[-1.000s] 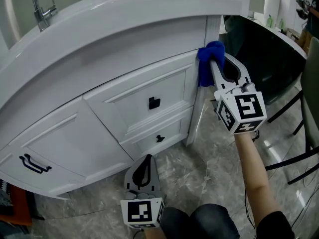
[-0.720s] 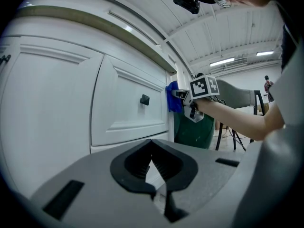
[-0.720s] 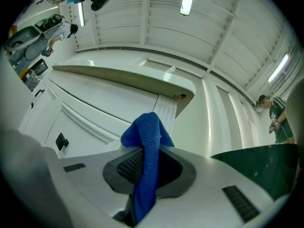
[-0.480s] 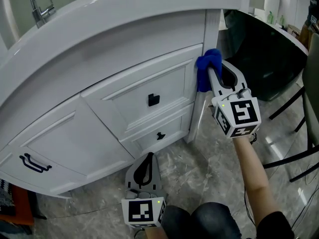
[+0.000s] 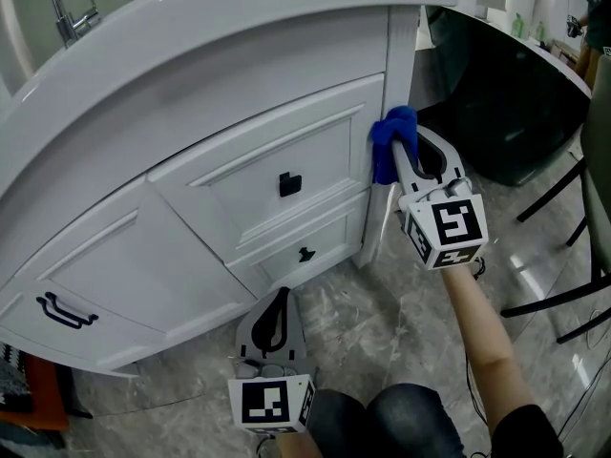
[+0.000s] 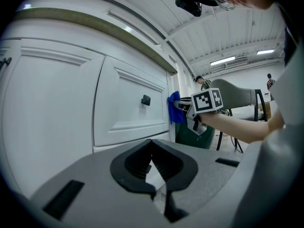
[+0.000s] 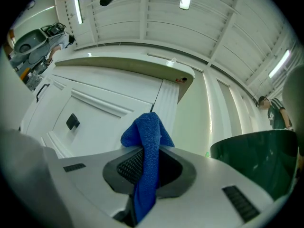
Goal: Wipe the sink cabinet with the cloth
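Note:
The white sink cabinet (image 5: 191,218) fills the head view, with two drawers and a door. My right gripper (image 5: 401,139) is shut on a blue cloth (image 5: 389,134), which presses against the right end of the upper drawer front, by the cabinet's corner post. In the right gripper view the blue cloth (image 7: 146,146) hangs bunched between the jaws, in front of the fluted post (image 7: 167,103). My left gripper (image 5: 277,324) is low near the floor, below the drawers, jaws shut on nothing. The left gripper view shows its tips (image 6: 153,152) closed and the cloth (image 6: 174,109) far off.
A dark green bin (image 5: 506,103) stands right of the cabinet. Black chair legs (image 5: 563,246) cross the marble floor (image 5: 382,332) at the right. A faucet (image 5: 67,12) sits on the counter at top left. Black knobs (image 5: 289,184) and a door handle (image 5: 67,311) stick out from the cabinet.
My right gripper has carried the blue cloth down and slightly left along the cabinet's right edge. The left gripper has stayed in place near the floor.

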`<state>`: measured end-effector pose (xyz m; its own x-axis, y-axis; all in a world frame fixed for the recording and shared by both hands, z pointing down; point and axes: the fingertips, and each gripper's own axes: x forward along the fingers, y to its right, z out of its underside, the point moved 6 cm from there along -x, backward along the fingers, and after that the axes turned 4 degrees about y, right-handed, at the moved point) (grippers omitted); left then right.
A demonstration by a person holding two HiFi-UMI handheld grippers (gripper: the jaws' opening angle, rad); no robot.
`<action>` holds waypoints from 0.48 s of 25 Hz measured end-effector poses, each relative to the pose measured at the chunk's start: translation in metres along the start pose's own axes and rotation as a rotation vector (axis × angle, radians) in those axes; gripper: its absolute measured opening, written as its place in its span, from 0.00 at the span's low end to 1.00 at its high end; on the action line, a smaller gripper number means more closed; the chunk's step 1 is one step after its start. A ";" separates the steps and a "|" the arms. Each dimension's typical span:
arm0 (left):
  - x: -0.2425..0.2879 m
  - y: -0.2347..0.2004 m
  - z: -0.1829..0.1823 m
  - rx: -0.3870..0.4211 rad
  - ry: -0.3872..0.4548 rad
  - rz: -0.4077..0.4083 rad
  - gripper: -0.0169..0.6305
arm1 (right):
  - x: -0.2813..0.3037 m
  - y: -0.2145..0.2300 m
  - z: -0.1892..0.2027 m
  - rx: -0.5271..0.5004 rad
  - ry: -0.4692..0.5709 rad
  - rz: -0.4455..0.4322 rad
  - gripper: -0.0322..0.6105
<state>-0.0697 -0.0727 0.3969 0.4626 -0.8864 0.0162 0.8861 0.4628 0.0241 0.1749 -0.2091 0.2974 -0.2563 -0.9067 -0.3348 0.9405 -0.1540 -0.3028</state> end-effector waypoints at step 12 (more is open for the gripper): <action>0.000 0.005 -0.004 0.014 -0.001 0.003 0.03 | -0.013 -0.013 0.038 -0.002 -0.026 -0.005 0.14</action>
<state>-0.0648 -0.0706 0.3934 0.4654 -0.8850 0.0169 0.8842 0.4657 0.0375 0.1743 -0.2101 0.3394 -0.2549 -0.9160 -0.3098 0.9387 -0.1575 -0.3066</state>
